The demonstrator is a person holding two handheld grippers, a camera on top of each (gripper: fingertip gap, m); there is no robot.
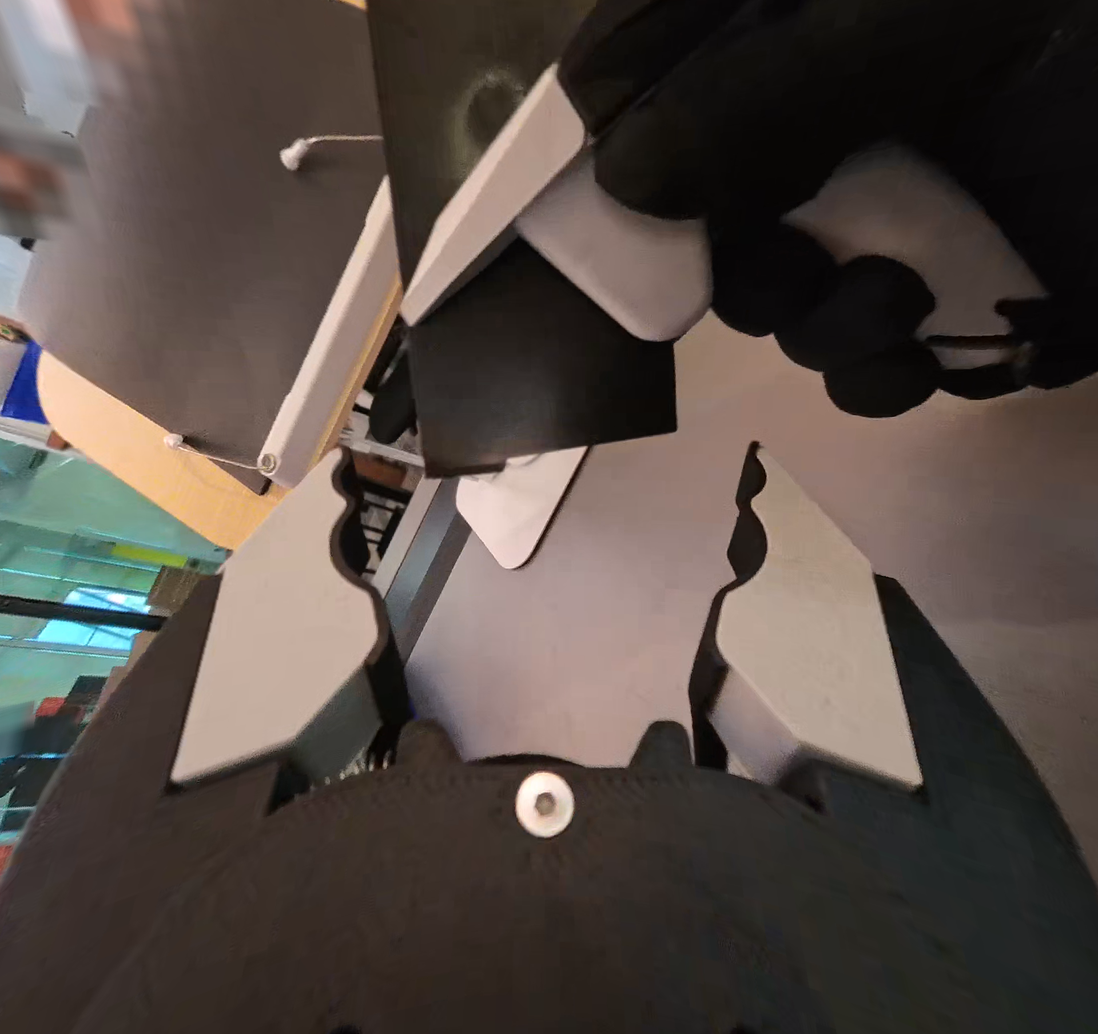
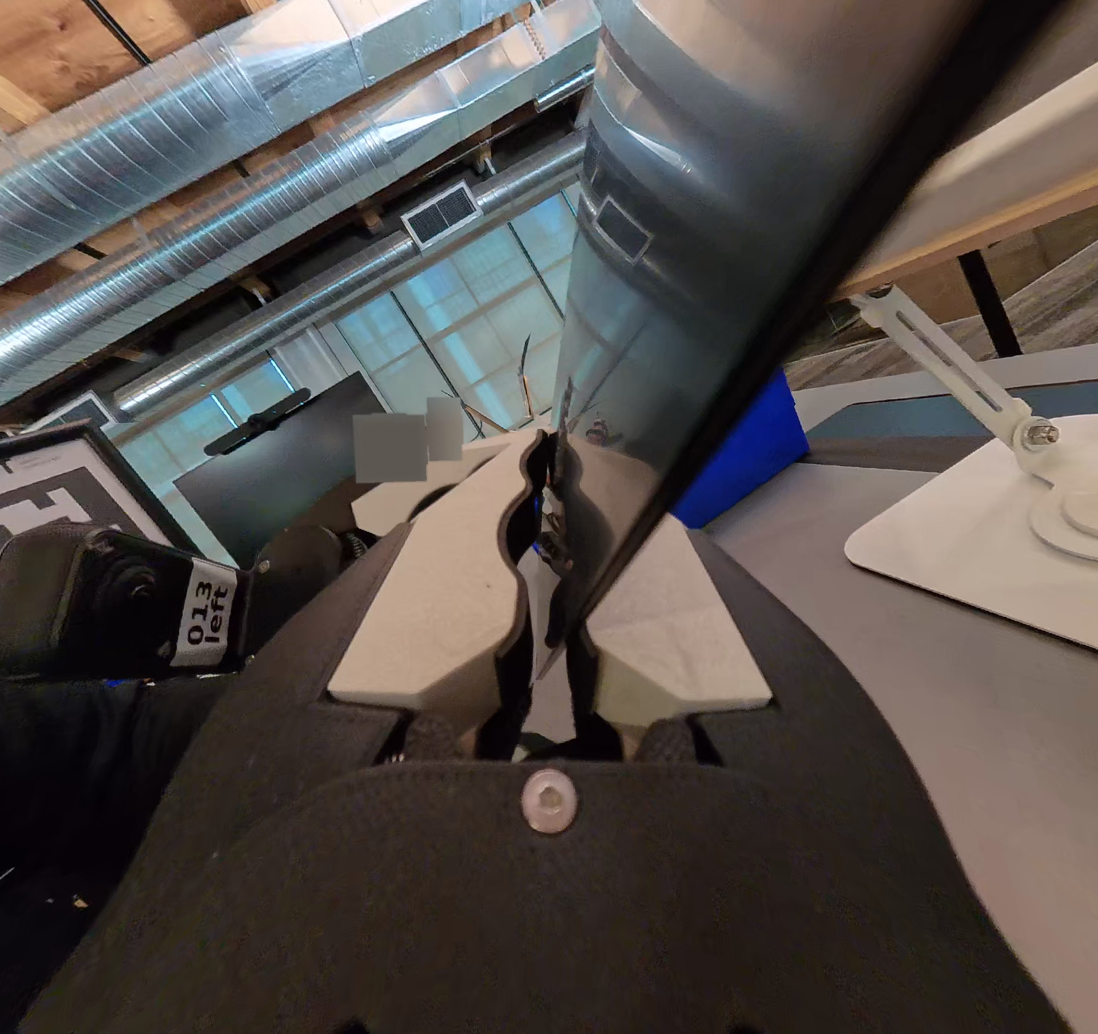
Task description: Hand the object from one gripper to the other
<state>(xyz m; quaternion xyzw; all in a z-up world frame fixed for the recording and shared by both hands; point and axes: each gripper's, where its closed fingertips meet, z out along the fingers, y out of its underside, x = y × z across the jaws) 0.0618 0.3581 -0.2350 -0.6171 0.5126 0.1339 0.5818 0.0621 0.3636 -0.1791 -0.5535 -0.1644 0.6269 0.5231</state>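
Ceiling: bare timber boards with silver ribbed ventilation ducts (image 2: 196, 132) running across, glazed wall panels below them; seen in the right wrist view.

Worktop: grey flat worktop (image 2: 927, 678), carrying a white square-based stand with a slotted hinged arm (image 2: 974, 530); a blue box (image 2: 742, 453) stands behind the held item.

Task item: thin glossy black flat panel (image 2: 683, 304), mirror-like face reflecting the ducts. In the right wrist view it rises tilted from between the fingers towards the upper right. In the left wrist view the same black panel (image 1: 535, 375) hangs with its lower corner above and ahead of the left fingers, not touching them.

Right gripper (image 2: 558, 607): black body, white fingers with black wavy pads, closed tight on the panel's lower edge. In the left wrist view the right gripper (image 1: 505, 245) comes in from the upper right, held by a black-gloved hand (image 1: 832, 268).

Left gripper (image 1: 543, 566): black body, white fingers (image 1: 285, 619), jaws spread wide with nothing between them, just under the panel's corner. In the right wrist view its black body bearing a white label (image 2: 202, 613) shows at the left edge.

Other: white cord with a knotted end (image 1: 297, 153) against a dark surface, left wrist view, upper left.
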